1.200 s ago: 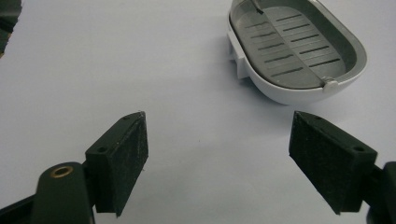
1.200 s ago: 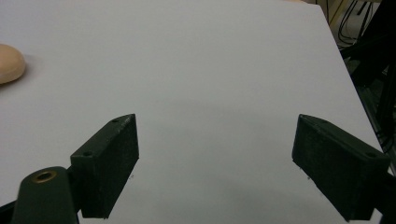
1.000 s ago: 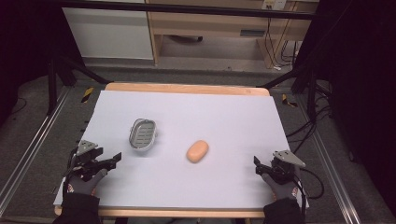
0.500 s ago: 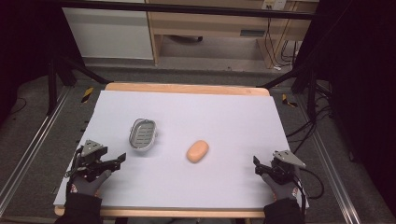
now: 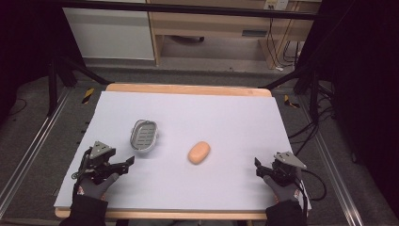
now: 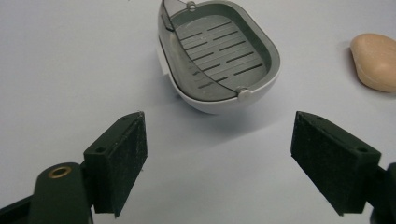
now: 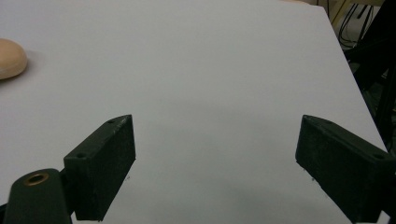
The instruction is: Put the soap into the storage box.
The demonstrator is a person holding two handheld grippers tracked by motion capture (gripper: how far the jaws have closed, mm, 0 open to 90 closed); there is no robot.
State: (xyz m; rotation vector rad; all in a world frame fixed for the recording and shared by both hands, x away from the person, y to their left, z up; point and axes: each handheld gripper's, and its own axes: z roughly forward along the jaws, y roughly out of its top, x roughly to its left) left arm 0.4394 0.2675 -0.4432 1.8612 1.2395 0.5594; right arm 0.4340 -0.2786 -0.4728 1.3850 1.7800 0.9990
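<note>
A grey soap dish point(image 5: 143, 135) with a slotted insert stands left of the middle of the white table top point(image 5: 226, 113). A peach bar of soap point(image 5: 199, 152) lies to its right, apart from it. My left gripper point(image 5: 123, 165) is open near the front left, just short of the dish, with nothing between its jaws. In the left gripper view the soap dish point(image 6: 219, 51) is straight ahead of the left gripper point(image 6: 222, 140), with the soap point(image 6: 376, 60) at the right edge. My right gripper point(image 5: 260, 168) is open at the front right; the right gripper point(image 7: 212, 140) faces bare table, with the soap point(image 7: 9, 58) far left.
The table's wooden edge point(image 5: 188, 89) runs along the far side. Beyond it stand a white cabinet point(image 5: 110, 33) and a wooden desk point(image 5: 221, 23). Cables point(image 5: 310, 136) trail on the floor at the right, and a metal rail point(image 5: 28, 155) runs along the left.
My left gripper has moved to the right and slightly forward, closer to the soap dish. The right gripper, the dish and the soap have stayed put.
</note>
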